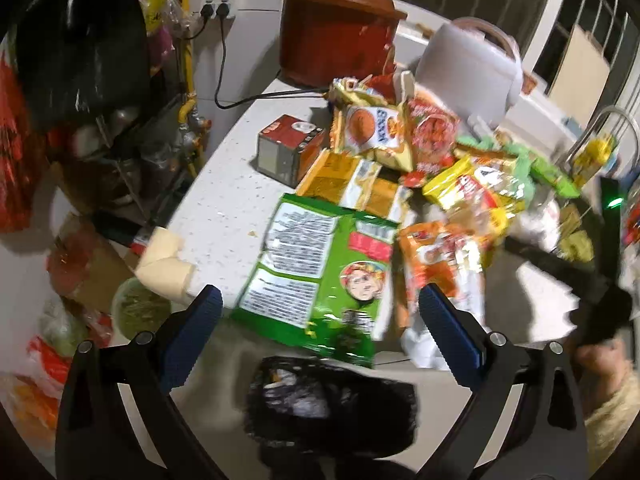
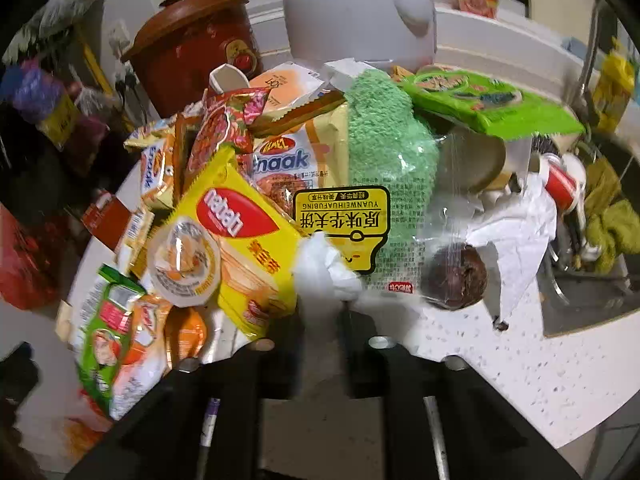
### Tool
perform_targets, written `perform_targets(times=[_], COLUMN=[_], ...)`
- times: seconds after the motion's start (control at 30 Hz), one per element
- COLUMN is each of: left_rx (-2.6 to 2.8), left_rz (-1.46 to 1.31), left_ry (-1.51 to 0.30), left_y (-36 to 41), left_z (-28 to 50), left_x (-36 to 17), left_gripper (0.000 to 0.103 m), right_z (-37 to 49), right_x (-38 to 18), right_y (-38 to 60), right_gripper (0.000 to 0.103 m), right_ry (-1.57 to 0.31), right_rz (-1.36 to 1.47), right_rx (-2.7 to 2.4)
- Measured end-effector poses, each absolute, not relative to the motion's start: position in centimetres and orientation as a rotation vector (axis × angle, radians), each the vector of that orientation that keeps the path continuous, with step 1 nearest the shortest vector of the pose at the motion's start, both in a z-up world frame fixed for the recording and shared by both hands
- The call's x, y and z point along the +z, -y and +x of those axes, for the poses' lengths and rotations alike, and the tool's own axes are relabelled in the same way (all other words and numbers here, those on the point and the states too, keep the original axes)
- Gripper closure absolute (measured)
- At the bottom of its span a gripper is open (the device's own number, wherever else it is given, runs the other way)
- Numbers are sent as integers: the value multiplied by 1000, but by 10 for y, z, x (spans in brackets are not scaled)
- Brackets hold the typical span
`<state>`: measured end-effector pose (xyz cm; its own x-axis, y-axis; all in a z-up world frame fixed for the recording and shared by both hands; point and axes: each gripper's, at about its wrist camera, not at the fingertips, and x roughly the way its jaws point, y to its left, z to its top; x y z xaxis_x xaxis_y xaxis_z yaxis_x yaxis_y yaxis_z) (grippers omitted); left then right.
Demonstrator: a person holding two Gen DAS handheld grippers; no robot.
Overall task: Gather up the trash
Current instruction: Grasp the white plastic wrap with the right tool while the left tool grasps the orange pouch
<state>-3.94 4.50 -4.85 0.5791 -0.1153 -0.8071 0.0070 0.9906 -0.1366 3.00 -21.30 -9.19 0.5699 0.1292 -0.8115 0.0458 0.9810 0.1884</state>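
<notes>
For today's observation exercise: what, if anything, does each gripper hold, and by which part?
Left gripper: open, holding nothing. Right gripper: shut on crumpled white tissue, pinched at its lower end.

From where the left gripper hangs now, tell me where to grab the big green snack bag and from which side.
Take the green snack bag by its near bottom edge, which overhangs the counter edge above the black trash bag. It lies flat, so a top pinch would likely slip; come in low from the front, with the open left gripper closing its jaws over that free edge.
</notes>
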Motion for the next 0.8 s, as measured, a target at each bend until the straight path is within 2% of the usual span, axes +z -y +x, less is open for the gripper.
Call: perform_targets(times=[0.17, 0.33, 0.57, 0.63, 0.67, 0.7, 0.8], left_rx=[-147, -277, -346, -347, -362, -396, -413], left_rz=[-87, 24, 162, 174, 171, 138, 106], left_ry=[-940, -894, -948, -965, -993, -1007, -1008], left_y=[-27, 32, 98, 103, 103, 101, 93], left_z=[-25, 8, 58, 65, 69, 70, 69], left_x=[-47, -41, -67, -74, -79, -80, -78], left_gripper=[7, 7, 9, 27, 57, 69, 75], right_z=[7, -21, -52, -58, -60, -62, -61], right_x=[-59, -31, -45, -53, -55, -56, -60], right_y=[230, 254, 273, 276, 276, 278, 280], right_gripper=[91, 91, 88, 88, 88, 88, 88], right_ry=[-895, -843, -866, -878, -882, -884, -894], right_rz=[238, 289, 326, 339, 343, 347, 366], right_rx=[54, 63, 30, 24, 22, 21, 21])
